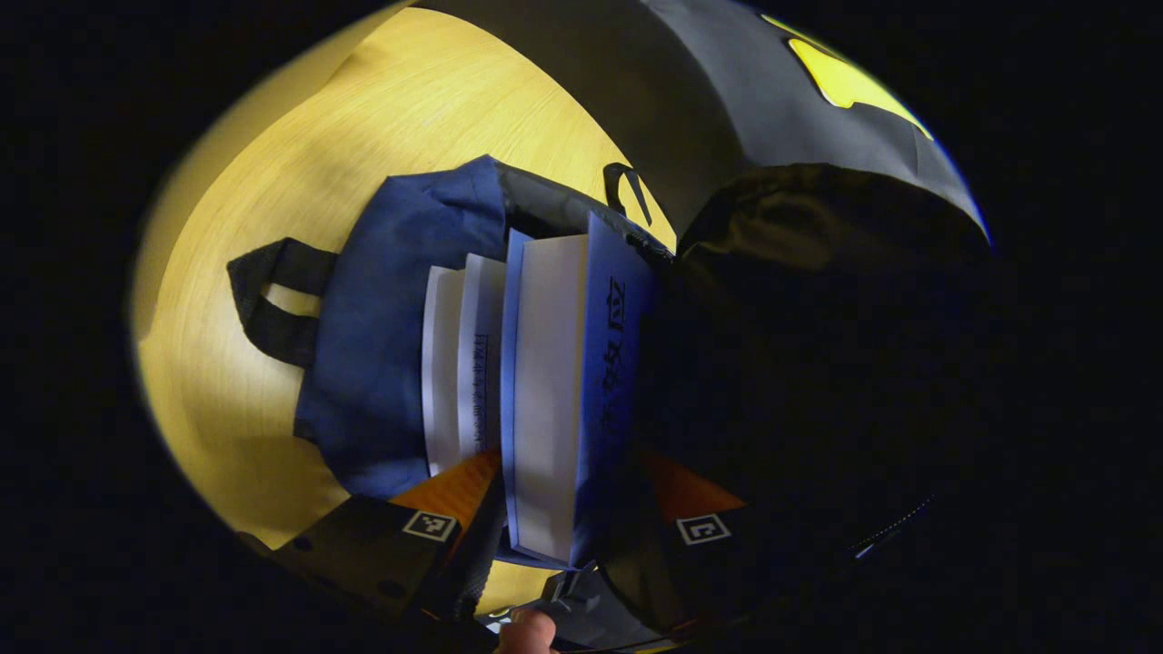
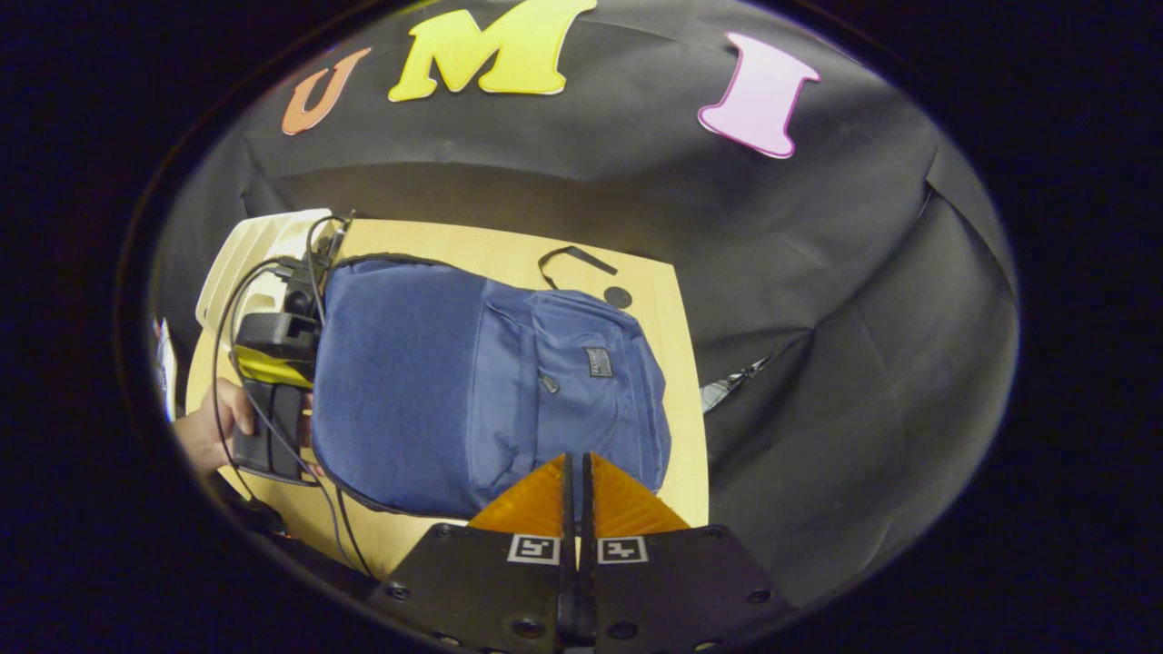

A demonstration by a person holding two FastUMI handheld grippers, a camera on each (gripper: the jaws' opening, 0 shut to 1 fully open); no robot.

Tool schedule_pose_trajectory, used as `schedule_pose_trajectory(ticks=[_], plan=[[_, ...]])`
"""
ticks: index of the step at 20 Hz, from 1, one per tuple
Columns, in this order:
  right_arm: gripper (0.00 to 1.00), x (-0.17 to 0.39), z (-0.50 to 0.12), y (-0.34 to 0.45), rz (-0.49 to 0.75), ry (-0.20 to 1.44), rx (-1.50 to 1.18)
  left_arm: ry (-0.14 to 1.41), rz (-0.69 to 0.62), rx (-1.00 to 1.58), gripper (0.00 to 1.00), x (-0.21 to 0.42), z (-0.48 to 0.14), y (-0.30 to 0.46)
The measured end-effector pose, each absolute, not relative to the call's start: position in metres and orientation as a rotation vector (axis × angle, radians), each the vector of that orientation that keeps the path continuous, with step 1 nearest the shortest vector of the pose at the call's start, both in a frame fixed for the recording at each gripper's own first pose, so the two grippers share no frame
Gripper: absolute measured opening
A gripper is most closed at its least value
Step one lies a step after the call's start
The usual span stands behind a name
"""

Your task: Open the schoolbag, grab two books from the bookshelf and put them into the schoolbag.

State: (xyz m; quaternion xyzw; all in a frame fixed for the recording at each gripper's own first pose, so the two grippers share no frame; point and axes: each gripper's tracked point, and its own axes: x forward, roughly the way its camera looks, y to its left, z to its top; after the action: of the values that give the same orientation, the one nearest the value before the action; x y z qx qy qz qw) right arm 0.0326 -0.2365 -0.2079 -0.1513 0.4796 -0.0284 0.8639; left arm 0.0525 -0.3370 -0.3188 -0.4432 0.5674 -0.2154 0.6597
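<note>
1. The left tool has its orange fingers clamped on either side of a blue-covered book, which stands partly down in the open mouth of the blue schoolbag. A second, white book is already inside.
2. The book looks stiff and fairly weighty; holding it by its lower edge seems sound.
3. The bag is soft cloth and will probably sag.
4. The right tool is closed and empty, over the bag's end.
5. The wooden counter is pale and smooth, backed by black cloth.
</note>
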Motion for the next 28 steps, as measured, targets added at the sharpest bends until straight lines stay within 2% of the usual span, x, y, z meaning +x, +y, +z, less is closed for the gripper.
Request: schedule_pose_trajectory(ticks=[1,2,3,4,6,8,10,11,12,17,18,19,22,23,24,28], plan=[[0.01,0.03,-0.206,-0.234,-0.053,1.008,-0.312,1.289,-0.475,-0.987,0.73,0.052,-0.319,-0.335],[0.11,0.031,-0.211,-0.236,-0.054,1.01,-0.317,1.295,-0.461,-0.97,0.73,0.05,-0.32,-0.33],[0.14,0.03,-0.212,-0.235,-0.05,1.012,-0.318,1.299,-0.449,-0.954,0.73,0.05,-0.32,-0.327],[0.28,0.031,-0.214,-0.233,-0.044,1.013,-0.312,1.303,-0.434,-0.937,0.73,0.05,-0.321,-0.322],[0.42,0.031,-0.214,-0.228,-0.038,1.008,-0.305,1.307,-0.415,-0.894,0.73,0.048,-0.32,-0.312],[0.72,0.031,-0.216,-0.224,-0.028,1.001,-0.298,1.297,-0.401,-0.835,0.74,0.046,-0.316,-0.301],[0.89,0.032,-0.217,-0.219,-0.024,0.995,-0.292,1.283,-0.381,-0.746,0.74,0.046,-0.312,-0.286],[0.84,0.033,-0.215,-0.217,-0.025,0.989,-0.288,1.277,-0.365,-0.699,0.74,0.045,-0.31,-0.278],[0.97,0.032,-0.216,-0.216,-0.025,0.984,-0.282,1.27,-0.346,-0.647,0.74,0.045,-0.307,-0.268],[0.99,0.031,-0.21,-0.208,-0.035,0.949,-0.264,1.194,-0.245,-0.361,0.75,0.048,-0.291,-0.217],[0.99,0.031,-0.209,-0.206,-0.038,0.941,-0.259,1.163,-0.236,-0.312,0.87,0.05,-0.283,-0.209],[1.0,0.03,-0.209,-0.204,-0.038,0.935,-0.253,1.13,-0.229,-0.272,0.75,0.05,-0.274,-0.203],[0.96,0.03,-0.204,-0.192,-0.038,0.904,-0.231,1.023,-0.202,-0.174,0.77,0.053,-0.245,-0.183],[0.99,0.031,-0.201,-0.187,-0.038,0.888,-0.221,0.982,-0.198,-0.155,0.77,0.054,-0.234,-0.179],[0.96,0.032,-0.198,-0.18,-0.033,0.871,-0.214,0.942,-0.197,-0.143,0.77,0.054,-0.22,-0.175],[0.96,0.034,-0.178,-0.151,-0.002,0.777,-0.207,0.762,-0.18,-0.068,0.78,0.061,-0.165,-0.145]])
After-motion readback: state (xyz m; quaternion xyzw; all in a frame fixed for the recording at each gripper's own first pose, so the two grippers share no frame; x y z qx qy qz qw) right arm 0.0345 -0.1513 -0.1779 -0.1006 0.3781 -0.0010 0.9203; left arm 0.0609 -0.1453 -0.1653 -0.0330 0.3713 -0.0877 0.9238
